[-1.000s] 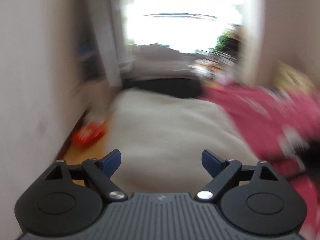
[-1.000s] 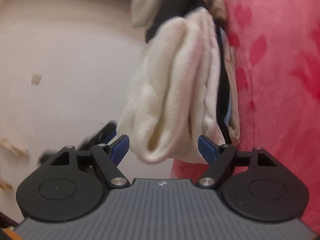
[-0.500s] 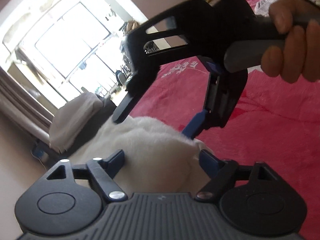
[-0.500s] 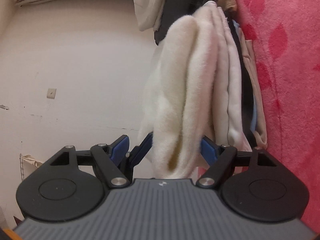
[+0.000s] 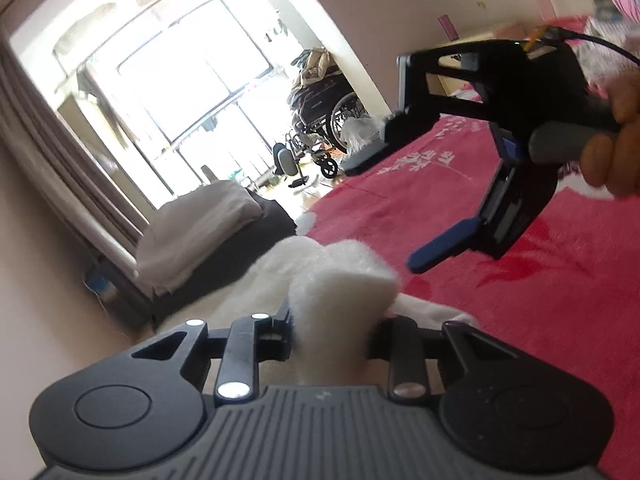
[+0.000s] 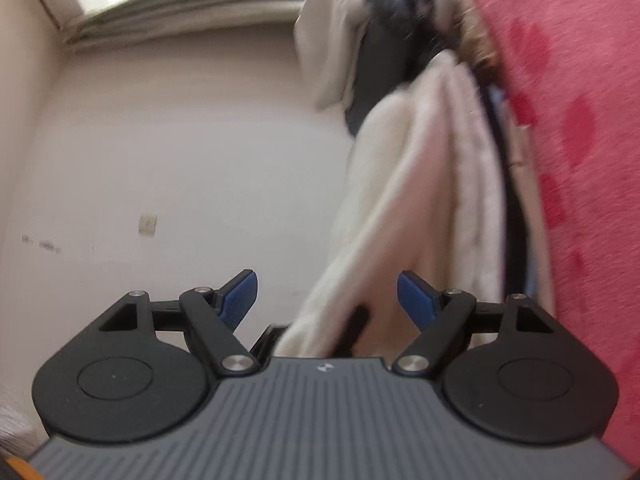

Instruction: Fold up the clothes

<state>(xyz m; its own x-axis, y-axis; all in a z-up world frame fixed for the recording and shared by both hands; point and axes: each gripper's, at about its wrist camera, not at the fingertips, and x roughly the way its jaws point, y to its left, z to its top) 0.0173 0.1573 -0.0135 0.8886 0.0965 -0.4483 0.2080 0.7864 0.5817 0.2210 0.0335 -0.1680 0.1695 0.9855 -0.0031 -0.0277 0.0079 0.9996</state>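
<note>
A white fluffy garment (image 5: 340, 272) lies on the red blanket (image 5: 520, 300). My left gripper (image 5: 336, 314) has its jaws closing on a bunched fold of it, and the fabric bulges up between the pads. In the right wrist view the same cream garment (image 6: 420, 200) runs away along the blanket's edge. My right gripper (image 6: 326, 296) stands open there, its blue pads clear of the cloth. From the left wrist view one blue finger (image 5: 444, 246) of the right gripper hovers above the blanket, held by a hand (image 5: 616, 152).
Folded pale bedding (image 5: 200, 224) rests on a dark bench under a bright window (image 5: 180, 80). A wheelchair (image 5: 320, 116) stands beyond the bed. More dark and brown clothes (image 6: 400, 20) are piled by a bare wall (image 6: 160, 160).
The left gripper rolled, came down onto the white garment and closed on a fold of it. The right gripper stayed open and drew back off the fold.
</note>
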